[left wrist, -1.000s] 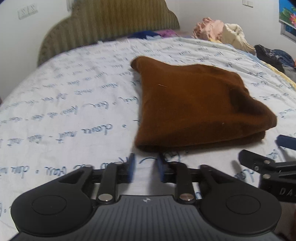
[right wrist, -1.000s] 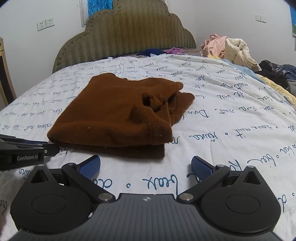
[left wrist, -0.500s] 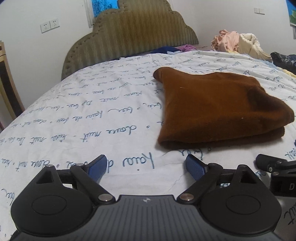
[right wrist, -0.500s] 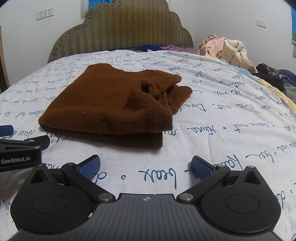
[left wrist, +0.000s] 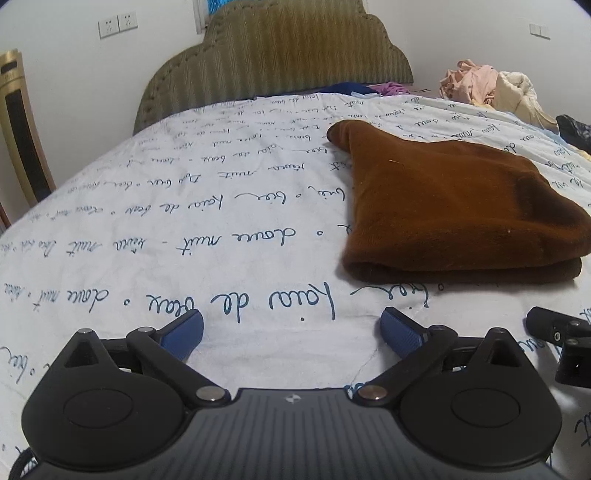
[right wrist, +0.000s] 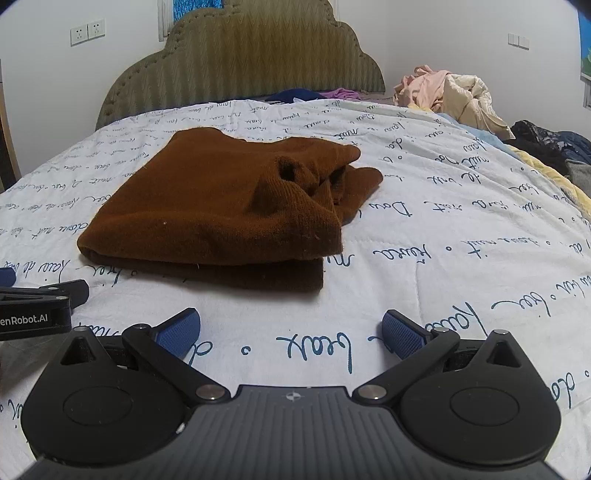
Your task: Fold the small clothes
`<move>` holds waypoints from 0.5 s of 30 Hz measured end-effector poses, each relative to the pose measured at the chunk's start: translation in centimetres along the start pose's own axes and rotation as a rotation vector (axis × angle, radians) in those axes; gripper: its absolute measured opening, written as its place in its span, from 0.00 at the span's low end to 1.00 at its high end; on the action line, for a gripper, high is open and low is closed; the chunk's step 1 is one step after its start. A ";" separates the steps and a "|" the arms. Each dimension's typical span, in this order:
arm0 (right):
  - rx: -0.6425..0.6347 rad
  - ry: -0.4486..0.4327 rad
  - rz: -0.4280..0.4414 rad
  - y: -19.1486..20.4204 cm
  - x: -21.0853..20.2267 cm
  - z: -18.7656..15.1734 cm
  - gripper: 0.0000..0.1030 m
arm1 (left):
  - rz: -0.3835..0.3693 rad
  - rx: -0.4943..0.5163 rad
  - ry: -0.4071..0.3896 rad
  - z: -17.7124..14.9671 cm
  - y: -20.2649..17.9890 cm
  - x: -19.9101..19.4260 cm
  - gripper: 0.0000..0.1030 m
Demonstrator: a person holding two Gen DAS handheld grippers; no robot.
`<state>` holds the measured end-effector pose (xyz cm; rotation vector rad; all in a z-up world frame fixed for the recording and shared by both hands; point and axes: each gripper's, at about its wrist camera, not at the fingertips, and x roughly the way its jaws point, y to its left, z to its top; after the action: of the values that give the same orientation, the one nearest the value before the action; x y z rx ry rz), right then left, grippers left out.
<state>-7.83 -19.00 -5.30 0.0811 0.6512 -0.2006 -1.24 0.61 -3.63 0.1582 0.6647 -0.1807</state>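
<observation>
A: 2 grippers, both with nothing in them. In the left wrist view, the left gripper (left wrist: 291, 330) sits at the bottom middle of the frame, its blue fingertips (left wrist: 183, 332) spread wide over the sheet (left wrist: 184, 229).

B: And the garment?

A: The brown sweater (left wrist: 450, 206) lies folded in the right half of the frame, flat on the white sheet with blue handwriting print. It is well apart from the fingertips. Part of the right gripper (left wrist: 561, 343) pokes in at the lower right edge.

B: What is behind it?

A: An olive headboard (left wrist: 273, 62) at the top middle, wall sockets (left wrist: 117, 24) at the upper left, and a pile of clothes (left wrist: 491, 88) at the upper right.

B: Now the right wrist view.

A: The right gripper (right wrist: 291, 330) fills the bottom middle, jaws wide, holding nothing. The brown sweater (right wrist: 207, 206) lies left of centre, layered, with a loose sleeve bunched at its right side. Its near edge lies close ahead of the fingertips, not touching them.

B: Anything else?

A: The left gripper (right wrist: 37, 308) shows at the lower left edge, just beside the sweater's near left corner. The pile of clothes (right wrist: 447, 96) sits at the upper right, the headboard (right wrist: 243, 62) at the top.
</observation>
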 end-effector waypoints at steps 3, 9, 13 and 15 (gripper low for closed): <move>-0.019 0.003 -0.016 0.3 0.1 -0.1 1.00 | 0.003 0.002 0.000 -0.1 -0.1 0.1 1.00; -0.029 0.003 -0.019 0.4 0.2 0.0 1.00 | 0.003 0.005 -0.002 -0.1 -0.1 0.2 1.00; -0.019 0.002 -0.011 0.3 0.2 0.0 1.00 | -0.004 -0.006 0.002 -0.1 0.1 0.2 1.00; -0.014 0.002 -0.011 0.2 0.2 0.0 1.00 | -0.003 -0.004 0.001 -0.1 0.1 0.2 1.00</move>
<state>-7.66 -18.82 -5.45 0.0639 0.6546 -0.2061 -1.10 0.69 -3.86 0.1535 0.6662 -0.1823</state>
